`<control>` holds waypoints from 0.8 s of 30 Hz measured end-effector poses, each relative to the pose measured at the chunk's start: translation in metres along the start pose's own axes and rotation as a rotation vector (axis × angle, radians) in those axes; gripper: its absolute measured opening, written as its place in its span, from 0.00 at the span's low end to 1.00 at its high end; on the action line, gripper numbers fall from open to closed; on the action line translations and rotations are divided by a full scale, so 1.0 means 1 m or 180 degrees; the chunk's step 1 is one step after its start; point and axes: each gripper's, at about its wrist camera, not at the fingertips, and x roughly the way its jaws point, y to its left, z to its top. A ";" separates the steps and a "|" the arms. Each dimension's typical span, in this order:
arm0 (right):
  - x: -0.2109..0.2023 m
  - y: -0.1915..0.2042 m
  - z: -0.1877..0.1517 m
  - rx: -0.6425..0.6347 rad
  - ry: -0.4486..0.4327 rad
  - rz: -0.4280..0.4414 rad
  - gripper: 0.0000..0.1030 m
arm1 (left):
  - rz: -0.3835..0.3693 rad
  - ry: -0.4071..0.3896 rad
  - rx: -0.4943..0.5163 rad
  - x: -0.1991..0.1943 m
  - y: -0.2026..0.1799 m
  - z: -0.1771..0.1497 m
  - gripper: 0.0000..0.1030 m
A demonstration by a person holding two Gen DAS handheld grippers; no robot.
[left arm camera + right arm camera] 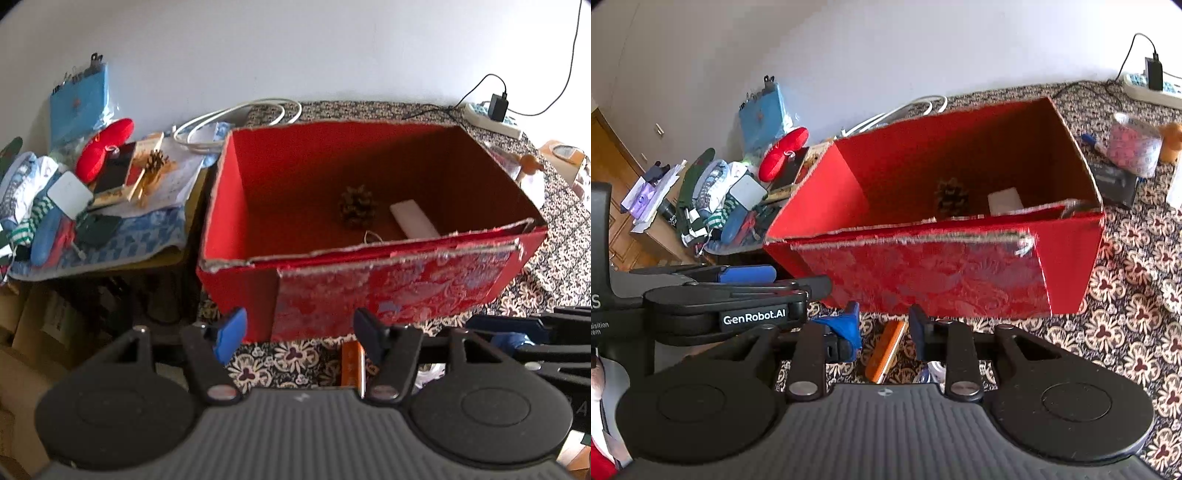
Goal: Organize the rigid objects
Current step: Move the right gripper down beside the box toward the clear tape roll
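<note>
A red open box (332, 284) stands on a patterned cloth. Inside it lie a pine cone (356, 206) and a white flat block (413, 219); both also show in the right wrist view, the pine cone (951, 197) and the block (1004, 199). My left gripper (301, 334) is open and empty, just in front of the box's near wall. My right gripper (884, 328) is open and empty, beside the left one (746, 275). An orange flat object (884, 350) lies on the cloth between the right fingers, below them; it also shows in the left view (352, 363).
A side table at left holds a clutter pile: a red case (103, 147), a second pine cone (155, 160), a white pad (70, 194), a phone, clothes. A power strip (495, 118) with cables sits behind the box. A pink patterned cup (1132, 146) stands right of it.
</note>
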 end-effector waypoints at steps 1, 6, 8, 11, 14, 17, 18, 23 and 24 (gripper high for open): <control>0.001 -0.001 -0.001 0.0011 0.0015 0.0001 0.12 | 0.0008 0.0015 0.0005 0.001 0.000 -0.001 0.64; 0.006 -0.005 -0.007 0.0089 0.0107 0.0022 0.12 | 0.0020 0.0085 0.0013 0.007 -0.002 -0.006 0.64; 0.009 -0.007 -0.008 0.0129 0.0148 0.0030 0.12 | 0.0019 0.0129 0.0009 0.011 -0.001 -0.007 0.64; 0.013 -0.011 -0.011 0.0204 0.0221 0.0054 0.12 | 0.0015 0.0201 -0.0004 0.017 -0.001 -0.010 0.64; 0.017 -0.016 -0.014 0.0256 0.0293 0.0062 0.12 | 0.0018 0.0265 0.0005 0.024 -0.001 -0.015 0.64; 0.019 -0.024 -0.018 0.0331 0.0353 0.0043 0.12 | 0.0023 0.0342 0.0029 0.031 -0.001 -0.024 0.64; 0.019 -0.028 -0.019 0.0376 0.0368 0.0031 0.12 | 0.0009 0.0378 0.0033 0.034 0.000 -0.028 0.64; 0.019 -0.053 -0.022 0.0655 0.0436 -0.0043 0.12 | -0.0224 0.0564 -0.0013 0.050 0.007 -0.047 0.64; 0.020 -0.058 -0.022 0.0722 0.0453 -0.0043 0.12 | -0.0313 0.0591 -0.0044 0.052 0.010 -0.051 0.64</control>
